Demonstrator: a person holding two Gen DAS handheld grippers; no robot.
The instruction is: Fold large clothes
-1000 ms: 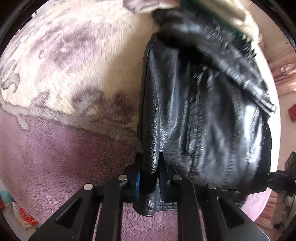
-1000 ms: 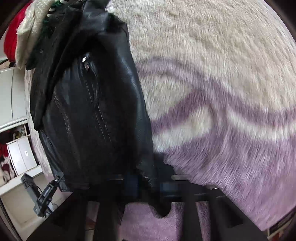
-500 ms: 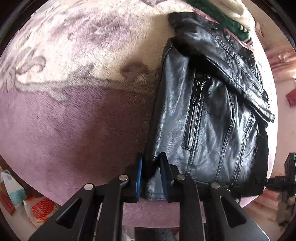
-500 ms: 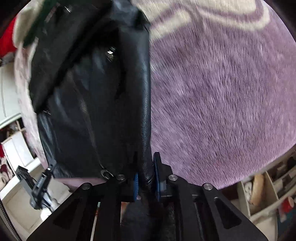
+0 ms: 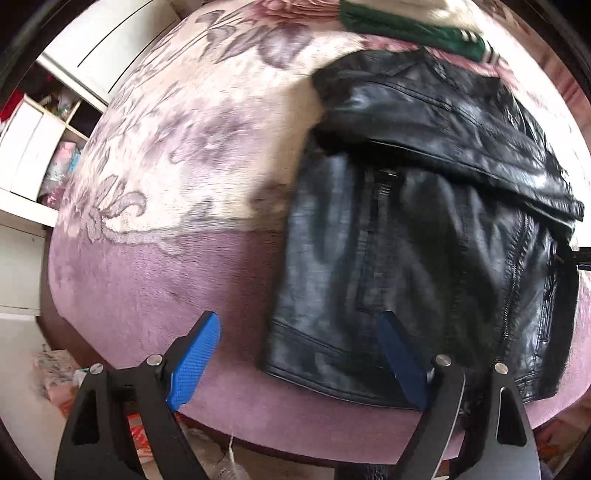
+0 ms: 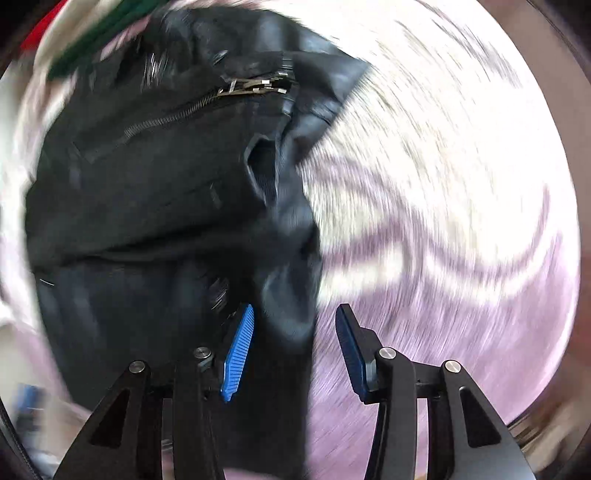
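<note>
A black leather jacket (image 5: 424, 240) lies folded on a purple and cream plush blanket (image 5: 166, 184). Its collar end is far from me and its hem is near. My left gripper (image 5: 299, 332) is open and empty, jaws wide apart just above the jacket's near left hem corner. In the right wrist view the jacket (image 6: 155, 192) fills the left half, zipper showing, heavily blurred. My right gripper (image 6: 295, 321) is open, and a jacket edge hangs loose between its blue pads without being pinched.
A green, white and cream garment (image 5: 406, 26) lies beyond the jacket's collar. White shelves and cabinets (image 5: 44, 147) stand to the left past the blanket's edge. Clutter lies on the floor (image 5: 59, 373) below the near edge.
Both grippers were shut on the jacket's near hem and have opened and let it go. The jacket now rests on the blanket. Both grippers have pulled back a little.
</note>
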